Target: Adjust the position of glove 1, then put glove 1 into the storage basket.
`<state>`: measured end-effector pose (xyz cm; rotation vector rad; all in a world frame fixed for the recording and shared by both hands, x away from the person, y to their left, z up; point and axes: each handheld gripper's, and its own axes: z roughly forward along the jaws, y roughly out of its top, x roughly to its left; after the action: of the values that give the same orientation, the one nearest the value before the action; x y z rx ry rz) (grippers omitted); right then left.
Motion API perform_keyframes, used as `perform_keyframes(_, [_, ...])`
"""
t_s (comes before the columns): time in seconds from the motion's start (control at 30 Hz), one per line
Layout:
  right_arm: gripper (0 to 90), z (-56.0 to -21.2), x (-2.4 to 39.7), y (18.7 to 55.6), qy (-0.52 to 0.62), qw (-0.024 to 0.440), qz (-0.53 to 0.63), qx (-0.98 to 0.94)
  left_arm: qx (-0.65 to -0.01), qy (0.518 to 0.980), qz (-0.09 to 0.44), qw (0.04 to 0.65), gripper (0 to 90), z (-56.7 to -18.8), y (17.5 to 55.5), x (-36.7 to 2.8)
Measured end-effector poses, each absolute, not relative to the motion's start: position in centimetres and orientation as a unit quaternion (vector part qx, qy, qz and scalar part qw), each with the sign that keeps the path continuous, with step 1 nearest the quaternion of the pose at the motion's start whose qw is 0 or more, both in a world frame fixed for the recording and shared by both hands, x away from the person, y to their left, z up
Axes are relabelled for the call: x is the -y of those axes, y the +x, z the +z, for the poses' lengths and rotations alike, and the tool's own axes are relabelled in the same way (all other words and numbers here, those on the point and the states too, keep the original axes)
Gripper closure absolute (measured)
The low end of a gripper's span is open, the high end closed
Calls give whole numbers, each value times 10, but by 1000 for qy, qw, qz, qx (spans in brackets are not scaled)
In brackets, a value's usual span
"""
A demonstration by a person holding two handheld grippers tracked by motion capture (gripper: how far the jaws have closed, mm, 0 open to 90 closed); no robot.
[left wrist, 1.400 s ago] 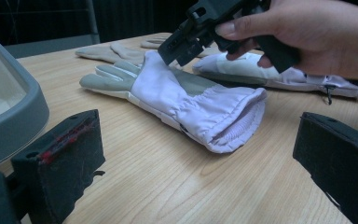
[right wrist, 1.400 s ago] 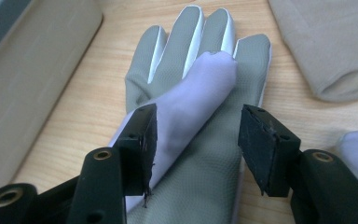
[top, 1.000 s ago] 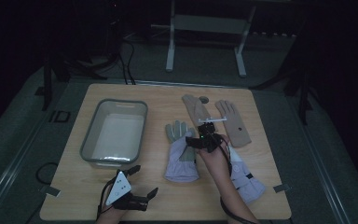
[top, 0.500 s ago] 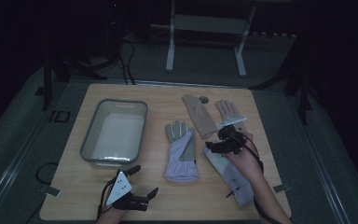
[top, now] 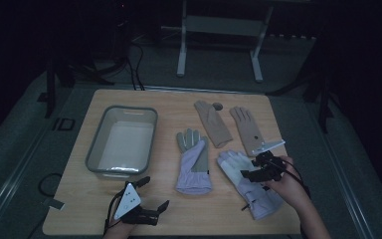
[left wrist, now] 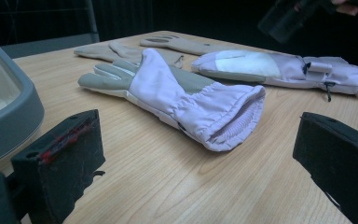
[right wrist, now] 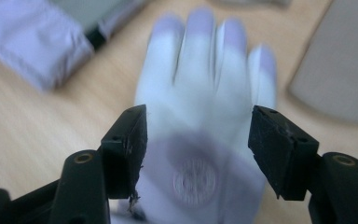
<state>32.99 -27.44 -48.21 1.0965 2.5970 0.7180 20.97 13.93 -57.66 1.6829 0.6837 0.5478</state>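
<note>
Two lilac gloves lie on the wooden table (top: 169,219). One lilac glove (top: 194,162) (left wrist: 177,93) sits in the middle, cuff toward me. The other lilac glove (top: 261,201) (left wrist: 261,65) (right wrist: 200,93) lies to its right, palm up. My right gripper (top: 248,170) (right wrist: 198,121) hovers over this glove's palm, jaws apart, with nothing pinched between them. My left gripper (top: 154,193) (left wrist: 198,126) rests at the front left of the table, open and empty, facing the middle glove's cuff.
A grey bin (top: 129,110) (left wrist: 4,116) stands at the left, nothing visible inside. Two tan gloves (top: 212,122) (top: 248,130) lie at the back right. A small dark round thing (top: 217,106) sits near the far edge. Bare wood lies between my left gripper and the gloves.
My right hand has swept to the right, from beside the middle glove to above the right lilac glove. The left gripper has stayed where it was.
</note>
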Motion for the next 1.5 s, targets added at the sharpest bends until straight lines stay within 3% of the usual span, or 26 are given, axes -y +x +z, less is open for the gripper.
perform_keyframes(0.4, [392, -519, 285, 326, 359, 71, 194, -910, -294, 721, 234, 582, 20, -577, 210, -139])
perform_keyframes(0.63, [632, -521, 281, 318, 388, 69, 204, -896, -293, 722, 236, 581, 20, -577, 210, -139])
perform_keyframes(0.83, [772, -513, 281, 307, 426, 95, 222, -872, -294, 722, 238, 580, 20, -576, 209, -140])
perform_keyframes(1.17, [784, -481, 281, 299, 504, 120, 296, -802, -290, 723, 240, 580, 20, -576, 208, -138])
perform_keyframes(1.5, [785, -449, 234, 309, 525, 110, 336, -774, -286, 719, 244, 585, 20, -573, 206, -140])
